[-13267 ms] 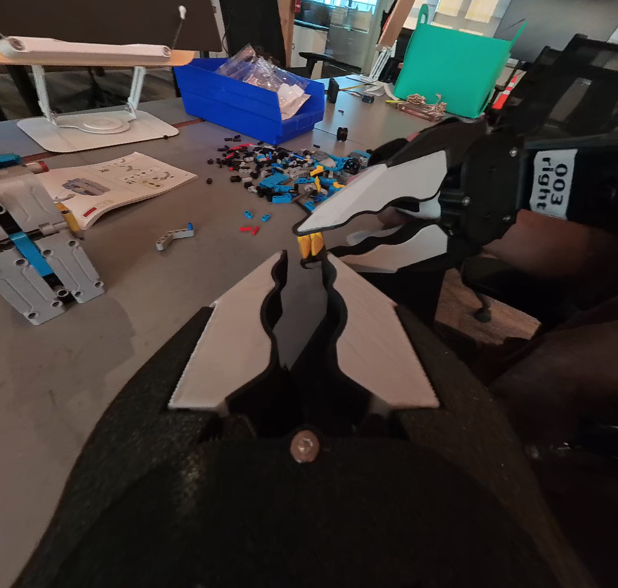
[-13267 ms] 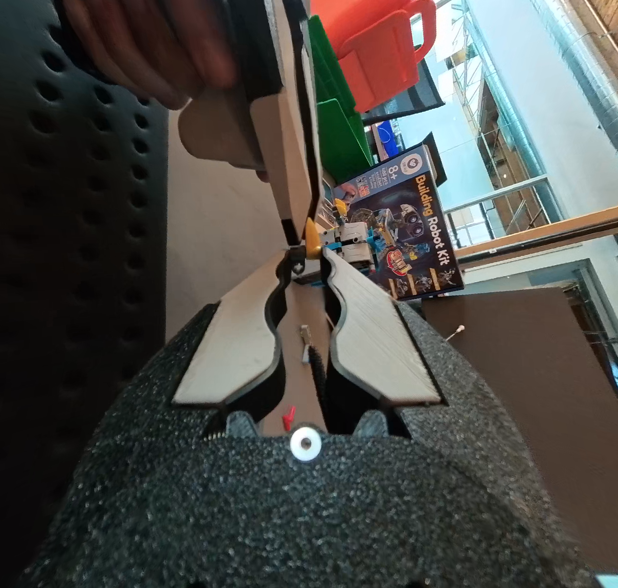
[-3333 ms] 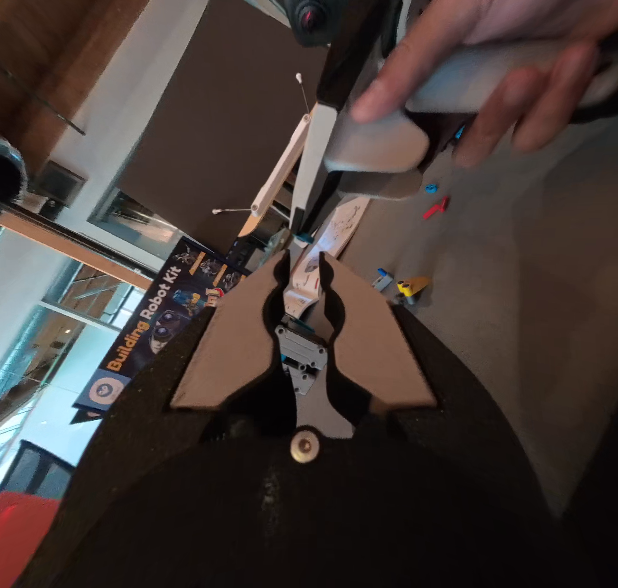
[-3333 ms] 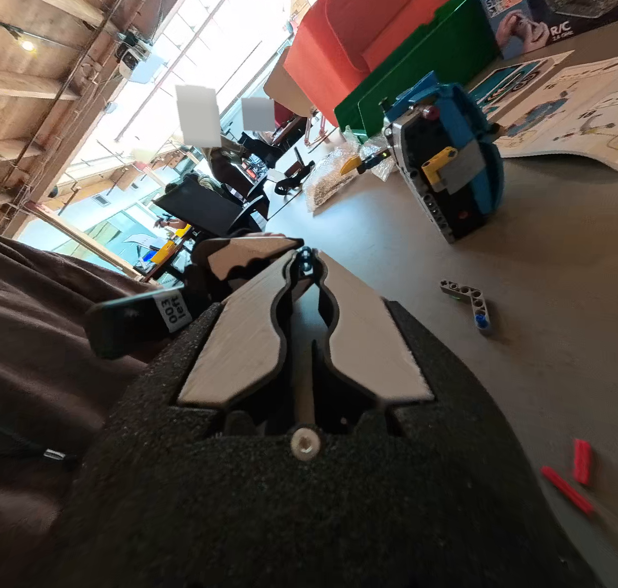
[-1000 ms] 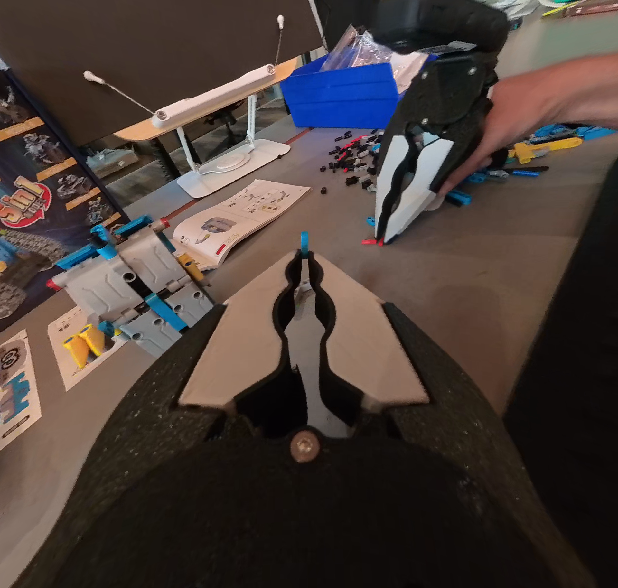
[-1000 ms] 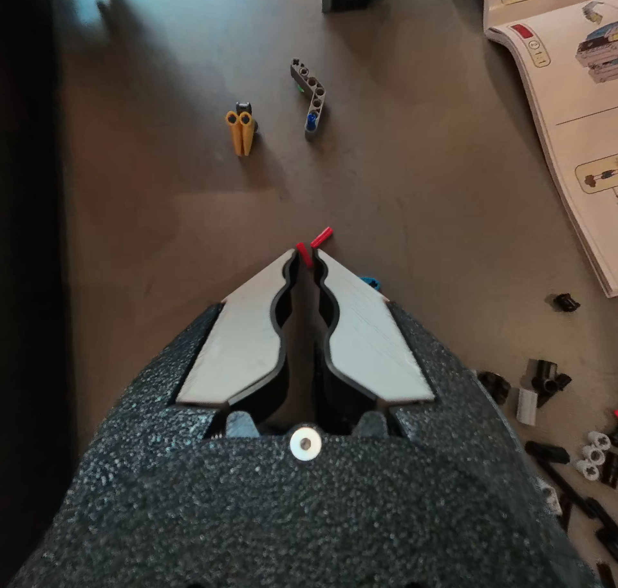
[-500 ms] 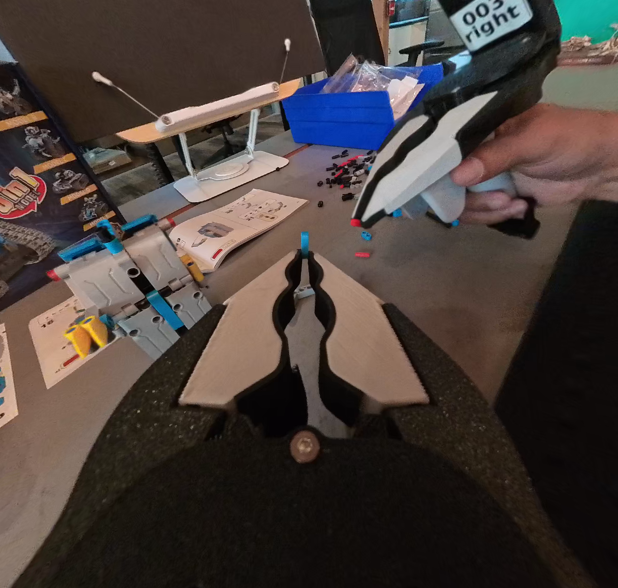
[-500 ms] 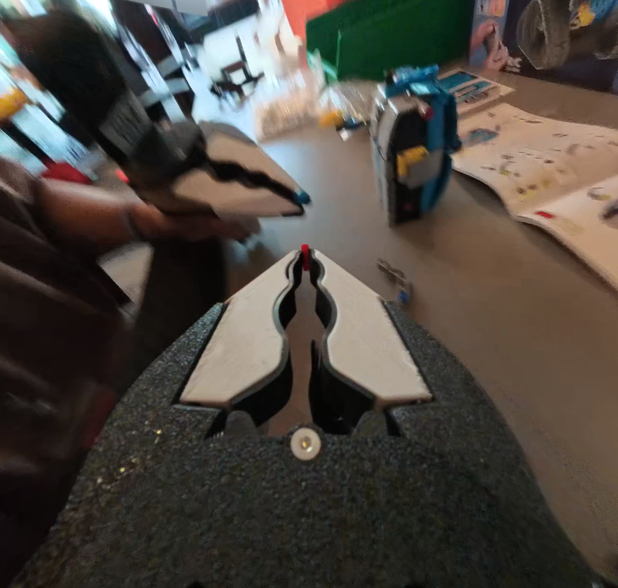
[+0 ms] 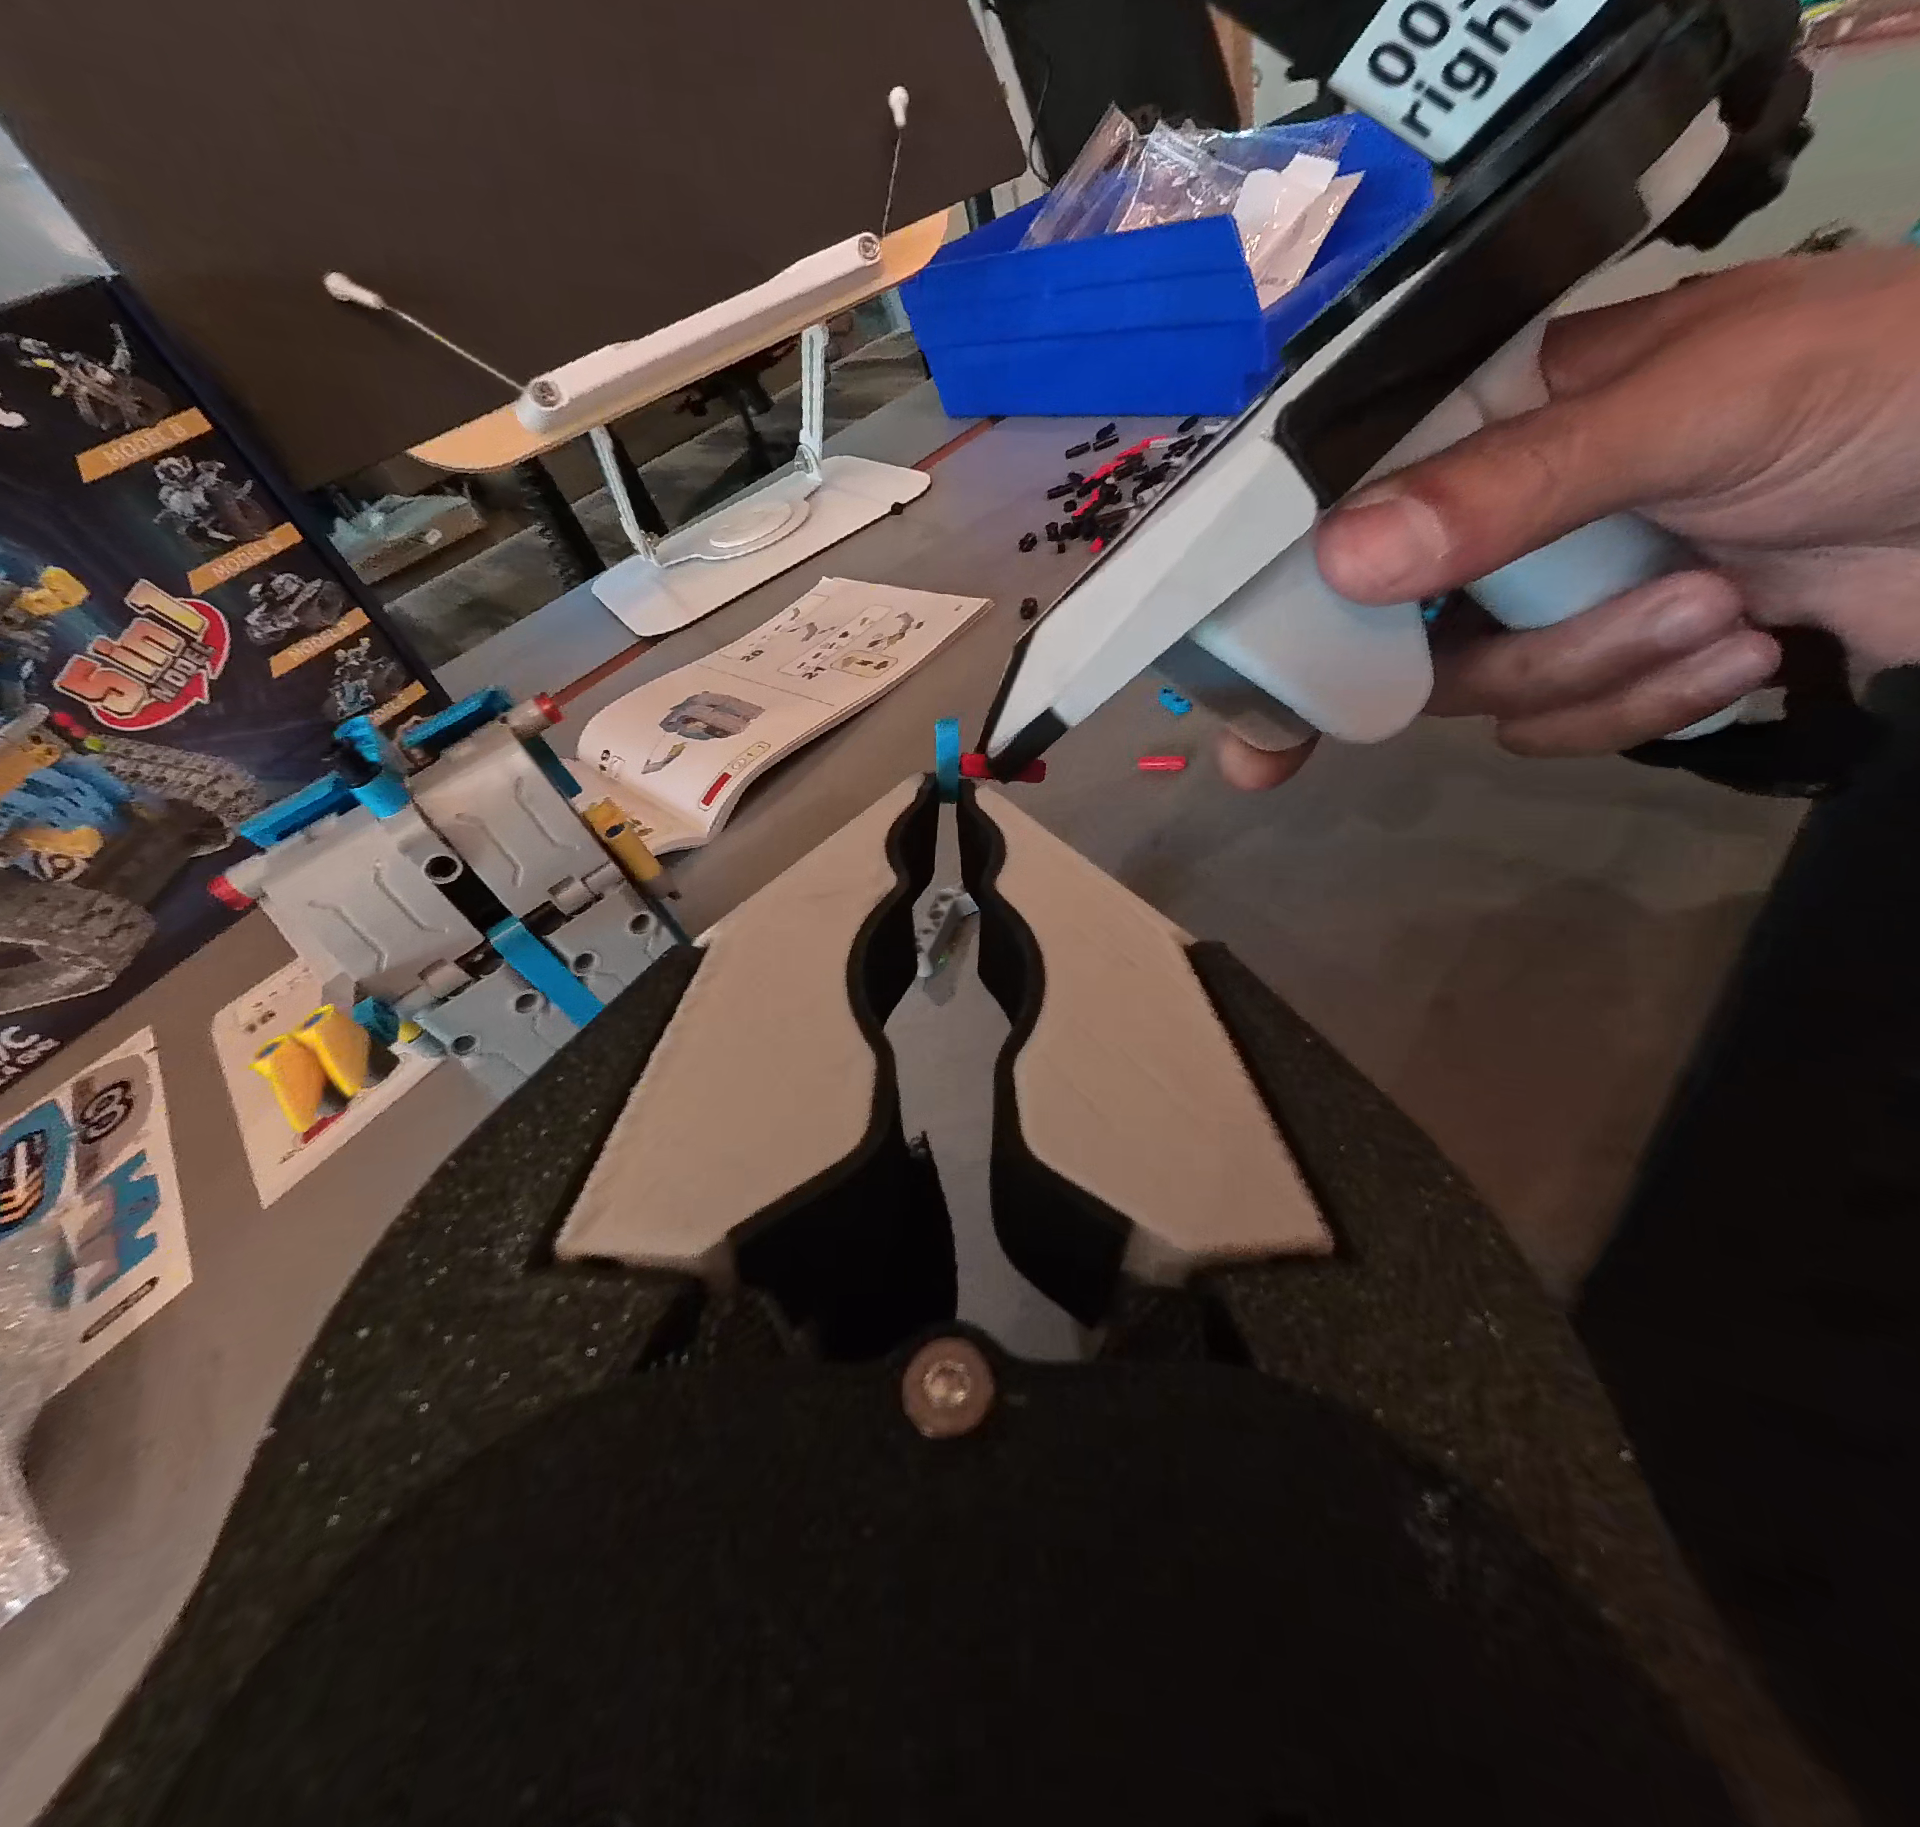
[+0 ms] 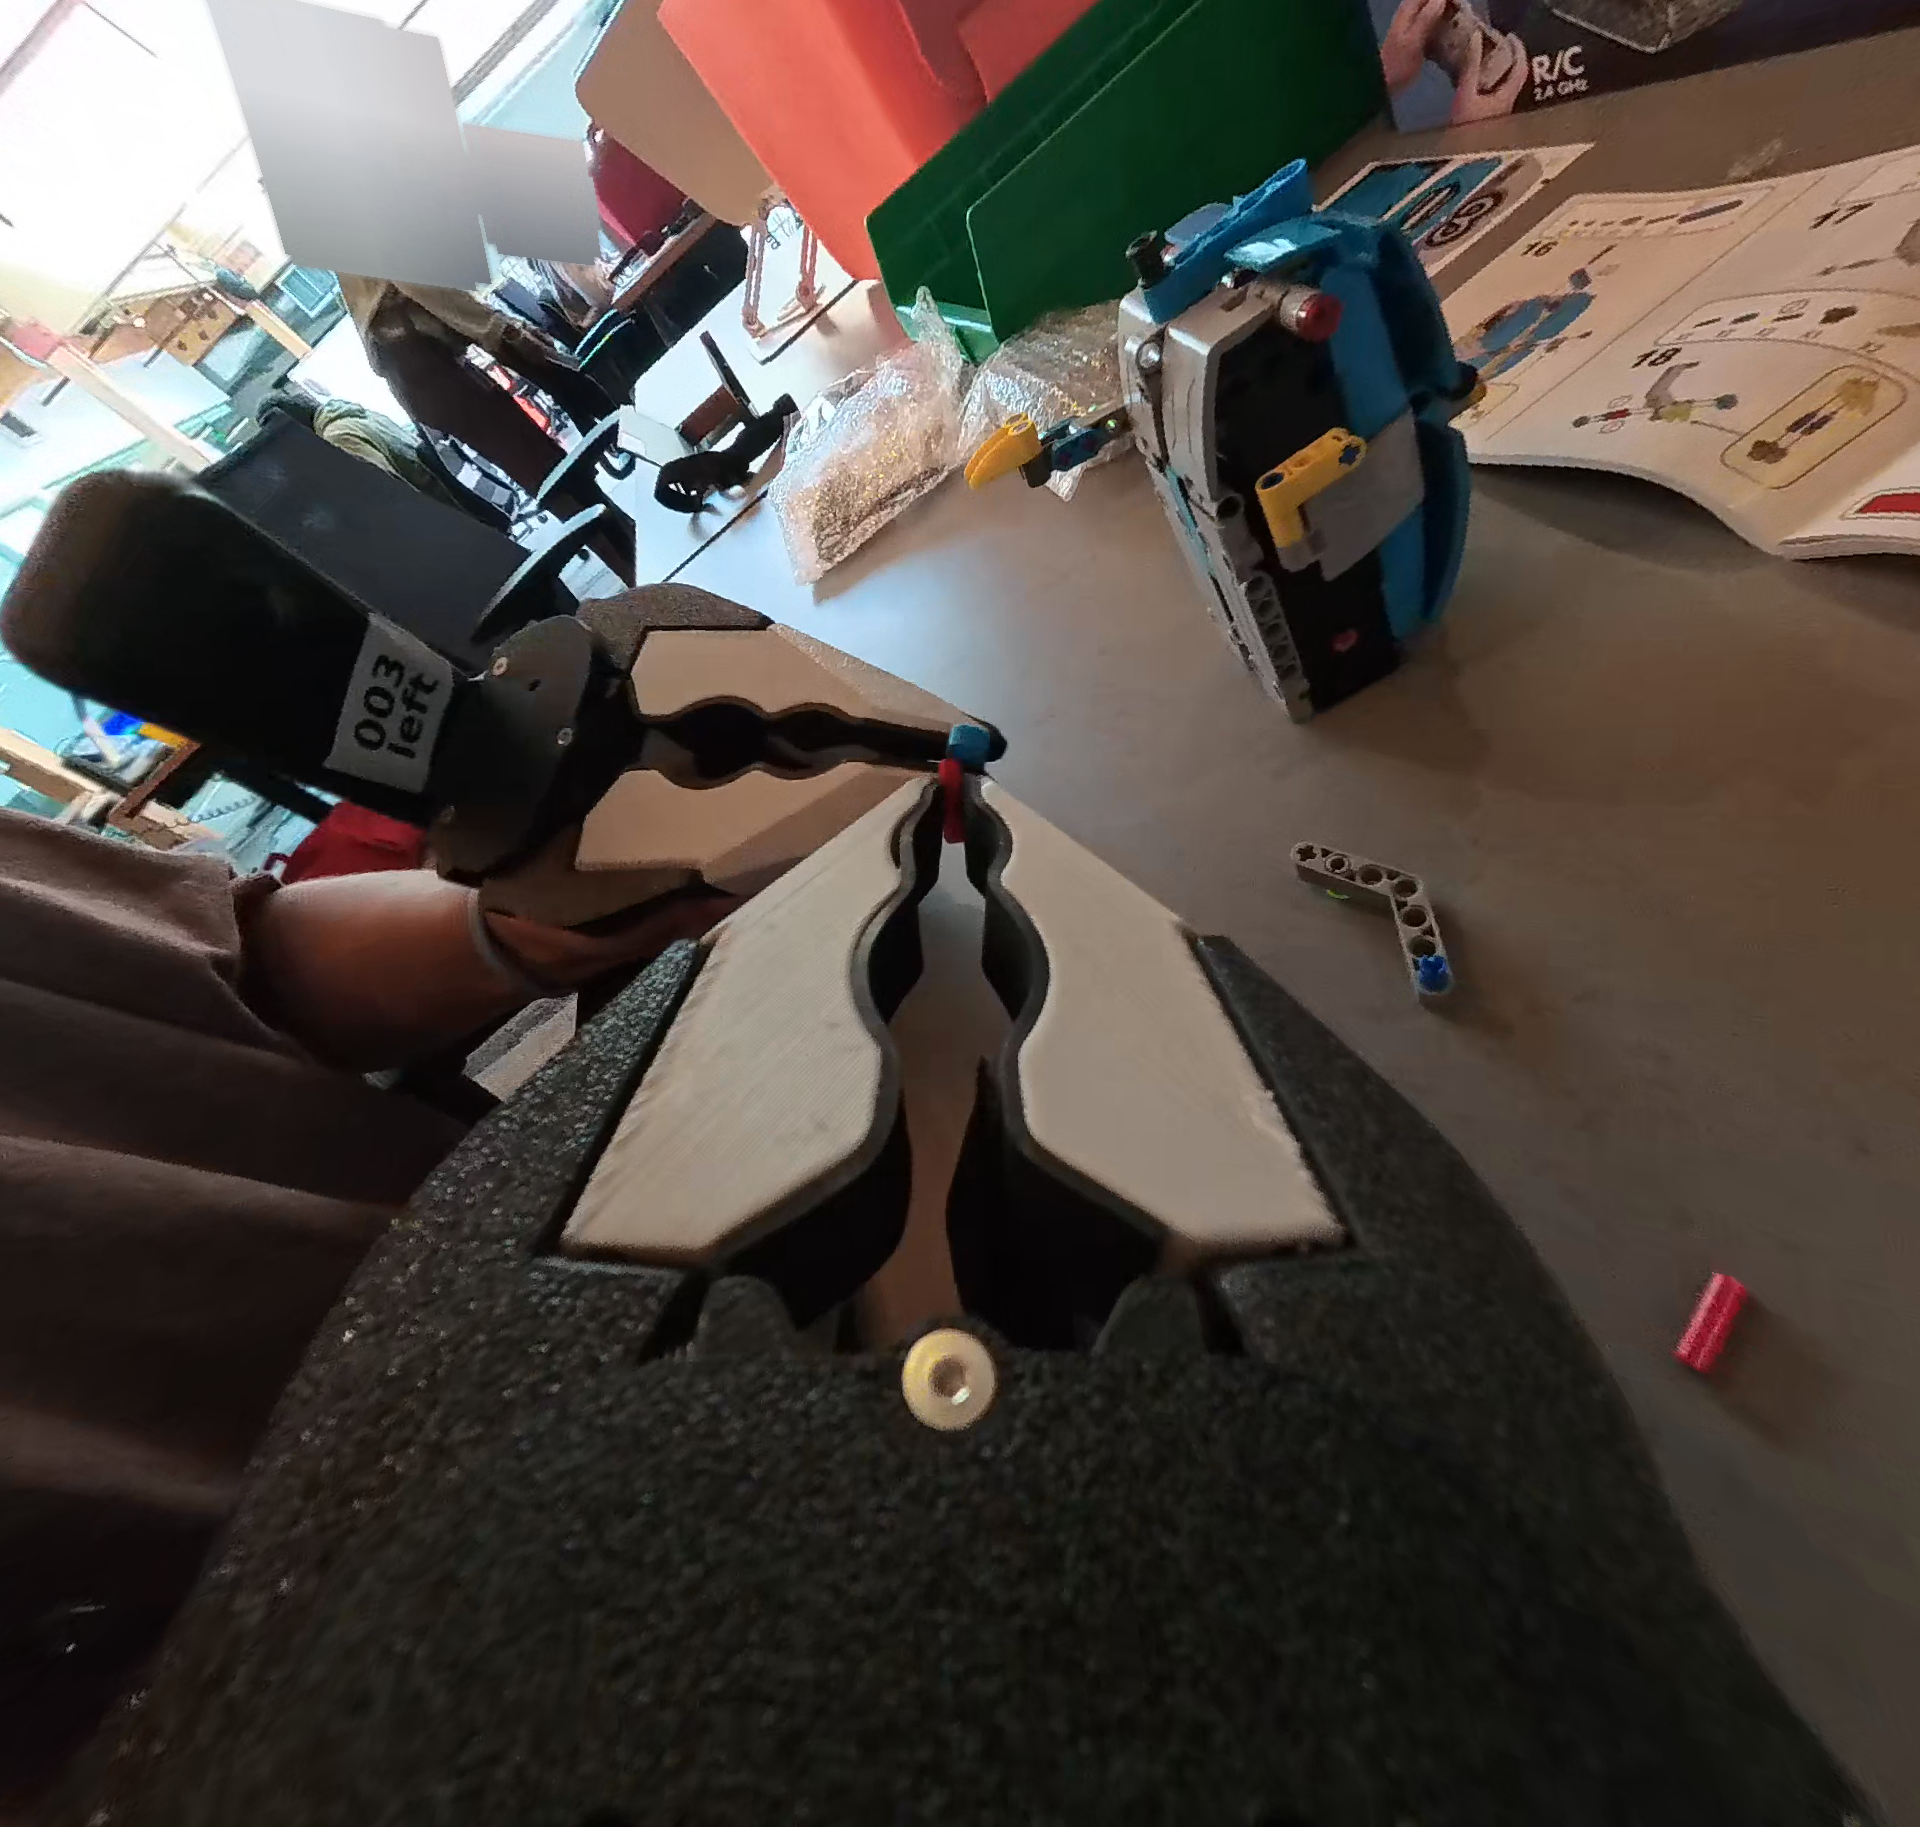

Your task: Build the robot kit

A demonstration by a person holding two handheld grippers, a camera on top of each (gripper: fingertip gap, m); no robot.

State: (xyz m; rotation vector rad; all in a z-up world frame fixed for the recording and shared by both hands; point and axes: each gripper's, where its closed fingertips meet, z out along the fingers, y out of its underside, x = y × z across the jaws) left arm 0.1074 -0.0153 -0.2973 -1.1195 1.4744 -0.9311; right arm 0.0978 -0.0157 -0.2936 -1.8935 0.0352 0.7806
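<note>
Grey table (image 10: pixel 1558 738), bright windows (image 10: pixel 125 115) behind

Both grippers: black grainy foam bodies, white fingers (image 9: pixel 790 1071) w/ black wavy edging, silver screw; brown sleeve (image 10: pixel 156 1102).

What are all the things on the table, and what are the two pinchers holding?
Blue piece: one, blue, pinched in the left gripper's tips.
Red pin: one, red, pinched in the right gripper's tips, touching the blue piece.
Loose red pin: one, red, on the table.
Bent beam: one, grey, on the table.
Built model: one, grey, blue and black, beside the booklet.
Booklet: one, white, open.
Blue bin: one, holding clear bags.
Left gripper: shut.
Right gripper: shut.
</note>
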